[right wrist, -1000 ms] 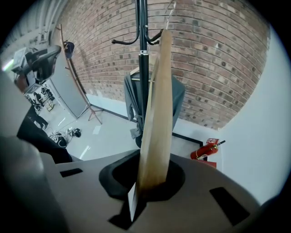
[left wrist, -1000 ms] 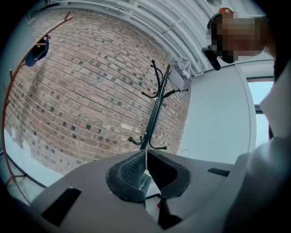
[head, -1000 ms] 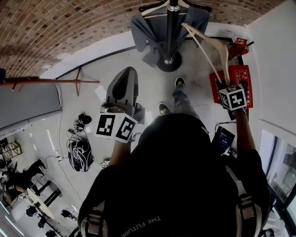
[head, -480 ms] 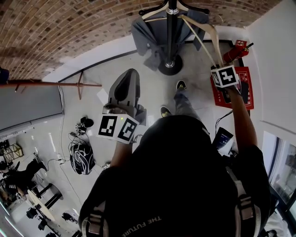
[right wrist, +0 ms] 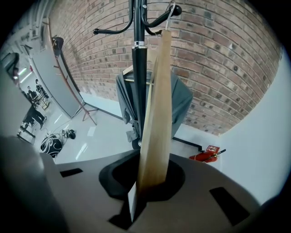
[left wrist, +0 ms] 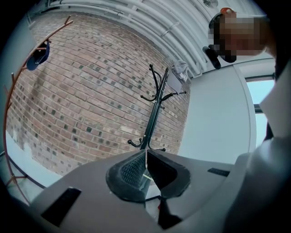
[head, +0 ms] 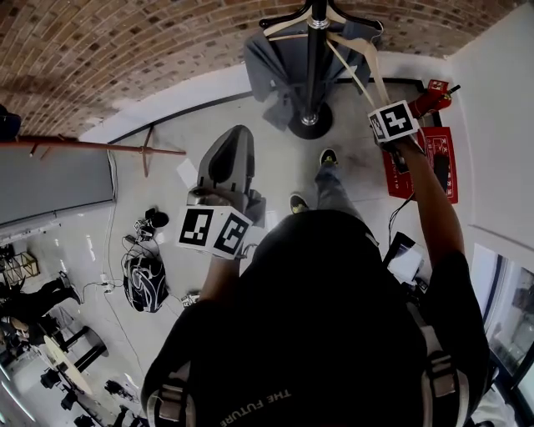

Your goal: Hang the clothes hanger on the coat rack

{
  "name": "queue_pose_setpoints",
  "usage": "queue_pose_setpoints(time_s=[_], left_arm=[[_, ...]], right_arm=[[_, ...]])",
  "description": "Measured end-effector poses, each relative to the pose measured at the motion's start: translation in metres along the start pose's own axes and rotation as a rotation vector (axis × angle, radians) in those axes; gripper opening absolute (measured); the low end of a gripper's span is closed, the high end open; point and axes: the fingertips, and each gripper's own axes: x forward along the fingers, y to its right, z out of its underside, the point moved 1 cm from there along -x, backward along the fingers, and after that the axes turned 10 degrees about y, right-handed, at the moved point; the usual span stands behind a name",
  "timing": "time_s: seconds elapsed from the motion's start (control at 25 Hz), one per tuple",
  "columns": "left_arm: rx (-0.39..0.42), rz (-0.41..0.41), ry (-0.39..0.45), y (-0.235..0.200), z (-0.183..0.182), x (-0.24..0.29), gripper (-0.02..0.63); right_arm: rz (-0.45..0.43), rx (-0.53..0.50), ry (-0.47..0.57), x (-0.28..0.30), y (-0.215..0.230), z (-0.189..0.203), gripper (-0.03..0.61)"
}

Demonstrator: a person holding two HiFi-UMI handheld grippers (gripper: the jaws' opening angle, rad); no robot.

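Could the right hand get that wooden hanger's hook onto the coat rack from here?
Probably yes. The right gripper grips the hanger, whose hook sits just beside a rack peg; nothing stands between them, and the grey garment hangs lower down.

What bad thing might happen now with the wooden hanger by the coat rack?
1. The right gripper pinches the wooden hanger only at one end, so it might swing or slip.
2. Its metal hook sits close to a rack arm; let go before it catches, the hanger would probably fall.
3. It may also bump the grey garment hanging there.
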Motion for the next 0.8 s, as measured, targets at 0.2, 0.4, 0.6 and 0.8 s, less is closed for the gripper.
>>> queue_pose_setpoints(time_s=[0.2,0.4,0.6,0.8], left_arm=[[0.006,-0.003,0.0,0.002,0.0,-0.003,0.029],[0.014,-0.01,0.0,0.001,-0.003,-0.003,0.029],[0.019,-0.009,0.0,0.003,-0.003,-0.002,0.029],[0.015,-0.007,-0.007,0.003,0.0,0.0,0.029]], right_arm=[[-0.004,0.008,-0.001,0.014,-0.005,-0.008,0.029],[-0.024,0.009,0.0,0.022,-0.011,-0.02,0.029],[-0.009,-0.001,-0.007,0.026,-0.006,-0.019,0.029],[0.017,-0.03,-0.035,0.032,-0.001,-0.01,0.028]])
